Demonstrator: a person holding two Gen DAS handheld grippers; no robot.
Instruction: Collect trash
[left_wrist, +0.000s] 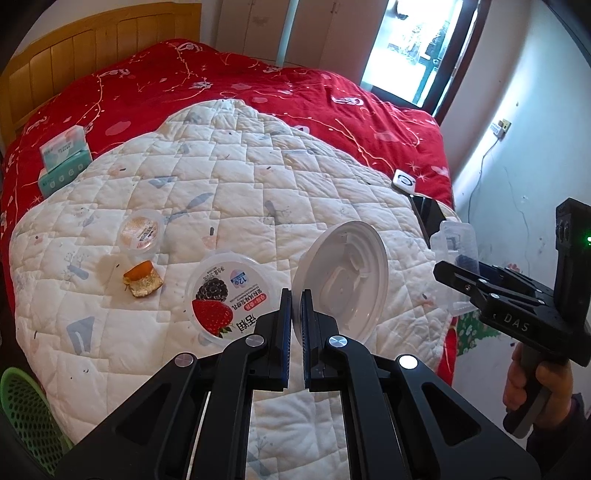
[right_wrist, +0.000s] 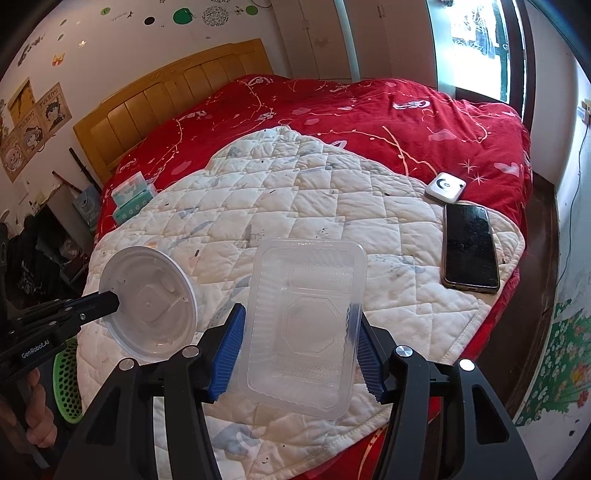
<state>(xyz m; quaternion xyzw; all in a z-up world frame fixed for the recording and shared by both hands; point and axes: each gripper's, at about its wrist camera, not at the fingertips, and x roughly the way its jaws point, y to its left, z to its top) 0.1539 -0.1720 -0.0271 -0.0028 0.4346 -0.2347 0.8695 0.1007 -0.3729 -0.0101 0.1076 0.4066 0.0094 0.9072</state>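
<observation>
Quilted white pad (right_wrist: 332, 206) below; left gripper (left_wrist: 295, 295) pinches round translucent lid (left_wrist: 343, 280); right gripper (right_wrist: 299, 343) clamps clear ribbed rectangular tray (right_wrist: 306, 317).

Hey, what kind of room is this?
Most likely a bedroom in a home: a bed with a wooden headboard, a red bedspread under a white quilt, and a window behind.

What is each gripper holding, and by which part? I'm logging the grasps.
The left gripper pinches the round white lid by its rim. The right gripper clamps the clear plastic tray across its two long sides.
</observation>
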